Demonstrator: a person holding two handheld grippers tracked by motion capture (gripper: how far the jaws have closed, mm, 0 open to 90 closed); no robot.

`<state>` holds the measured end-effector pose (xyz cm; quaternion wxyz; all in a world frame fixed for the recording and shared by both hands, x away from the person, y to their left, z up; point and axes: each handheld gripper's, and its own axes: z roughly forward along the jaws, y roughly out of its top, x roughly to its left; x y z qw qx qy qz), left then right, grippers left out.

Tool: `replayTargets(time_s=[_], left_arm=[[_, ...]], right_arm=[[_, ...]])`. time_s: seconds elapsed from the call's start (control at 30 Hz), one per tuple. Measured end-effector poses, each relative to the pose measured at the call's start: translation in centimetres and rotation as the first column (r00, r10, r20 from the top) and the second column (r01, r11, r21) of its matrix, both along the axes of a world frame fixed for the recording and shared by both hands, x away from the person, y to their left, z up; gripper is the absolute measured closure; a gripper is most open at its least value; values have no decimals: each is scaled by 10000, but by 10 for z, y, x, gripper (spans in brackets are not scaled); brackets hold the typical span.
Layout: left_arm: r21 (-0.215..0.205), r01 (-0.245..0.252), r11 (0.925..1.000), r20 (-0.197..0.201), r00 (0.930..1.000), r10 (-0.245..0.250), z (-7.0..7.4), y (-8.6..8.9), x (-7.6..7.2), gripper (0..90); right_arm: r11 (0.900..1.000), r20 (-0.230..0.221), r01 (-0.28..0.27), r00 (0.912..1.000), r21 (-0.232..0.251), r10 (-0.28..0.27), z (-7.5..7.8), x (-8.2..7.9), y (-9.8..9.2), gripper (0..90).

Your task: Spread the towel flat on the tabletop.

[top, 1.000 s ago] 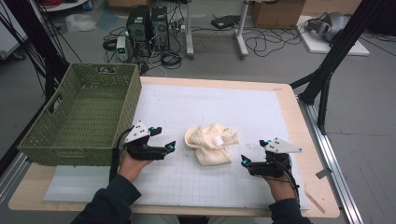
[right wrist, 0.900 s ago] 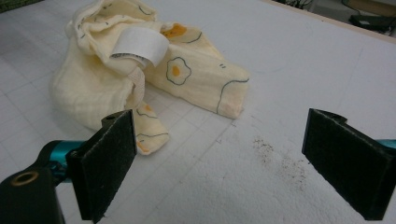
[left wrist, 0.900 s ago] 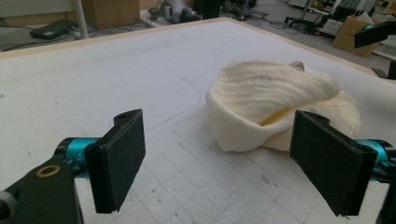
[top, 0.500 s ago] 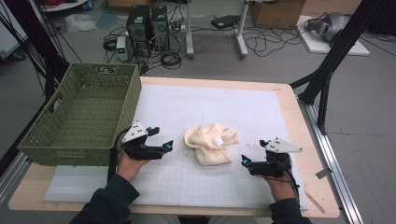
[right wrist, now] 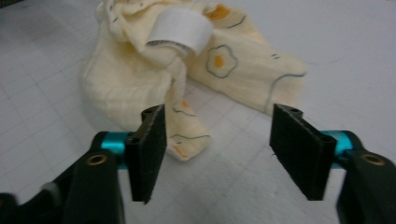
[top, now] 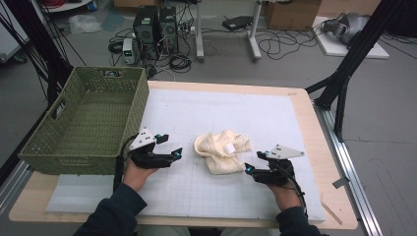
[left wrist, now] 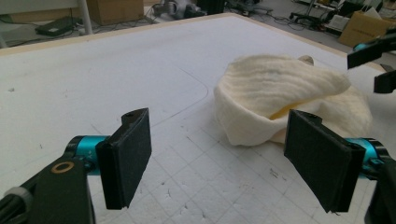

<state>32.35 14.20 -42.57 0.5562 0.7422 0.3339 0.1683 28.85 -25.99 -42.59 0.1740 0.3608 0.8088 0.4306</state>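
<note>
A crumpled cream cloth [top: 223, 150] with egg prints and a white label [right wrist: 180, 25] lies mid-table on the white mat [top: 246, 108]. My left gripper [top: 172, 145] sits to its left, pointing at it. Its jaws [left wrist: 219, 140] are wide apart and have just been closing a little, with nothing between them. The cloth [left wrist: 280, 93] lies a short way ahead. My right gripper [top: 253, 161] rests to the cloth's right. Its jaws [right wrist: 217, 144] have just been closing, are still apart, and grip nothing. The cloth's [right wrist: 154, 79] lower corner lies just beyond the gap.
A green woven basket [top: 83, 123] stands at the table's left, close behind the left hand. Bare mat stretches behind and in front of the cloth. Black frame legs [top: 344, 73] rise off the right edge. Computers and cables lie on the floor beyond.
The right gripper has edged slightly toward the cloth. The left hand and the cloth have stayed where they were.
</note>
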Motion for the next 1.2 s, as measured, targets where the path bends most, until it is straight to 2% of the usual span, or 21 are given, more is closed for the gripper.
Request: replayTargets(time_s=[0.07,0.13,0.17,0.2,0.27,0.33,0.57,0.7,0.73,0.8,0.93,1.03,1.1,1.2], left_arm=[[32,27,10000,-28,10000,-27,0,1,1,254],[14,37,10000,-43,10000,-36,-1,1,1,262],[14,58,10000,-61,10000,-58,0,1,1,269],[-7,41,10000,-80,10000,-41,0,1,1,274],[30,93,10000,-70,9999,-93,0,2,1,287],[49,168,9998,-63,9998,-167,0,1,0,307],[309,404,9987,-18,9992,-404,0,-3,-2,393],[295,401,9988,102,9991,-404,4,-8,-1,394],[250,496,9985,136,9987,-499,6,-10,-1,398],[248,778,9967,254,9966,-784,11,-18,0,416],[381,1592,9865,459,9859,-1609,20,-44,5,433],[482,2135,9758,368,9759,-2153,25,-64,9,416],[592,2420,9685,228,9696,-2437,26,-77,12,363],[604,2620,9632,116,9647,-2632,26,-94,14,337]], right_arm=[[9993,-333,-386,9987,13,386,-5,2,10,441],[9957,-475,-912,9948,-178,903,-9,4,22,510],[9923,-566,-1173,9918,-401,1149,-11,4,29,562],[9869,-699,-1461,9875,-680,1414,-13,4,34,659],[9755,-653,-1804,9827,-1261,1733,-16,1,42,783],[9717,-489,-1873,9821,-1437,1820,-13,-3,43,837],[9698,-50,-1407,9898,-1992,1425,0,-16,24,851],[9650,352,-510,9974,-2574,621,8,-24,4,851],[9643,374,-331,9983,-2629,445,8,-25,-2,851],[9703,264,-146,9994,-2415,216,6,-26,-10,842],[9773,299,-143,9993,-2115,211,7,-25,-9,799],[9782,361,-246,9988,-2061,327,7,-24,-6,758],[9786,379,-274,9986,-2038,359,7,-24,-6,743],[9817,363,-251,9988,-1885,325,8,-24,-7,727]])
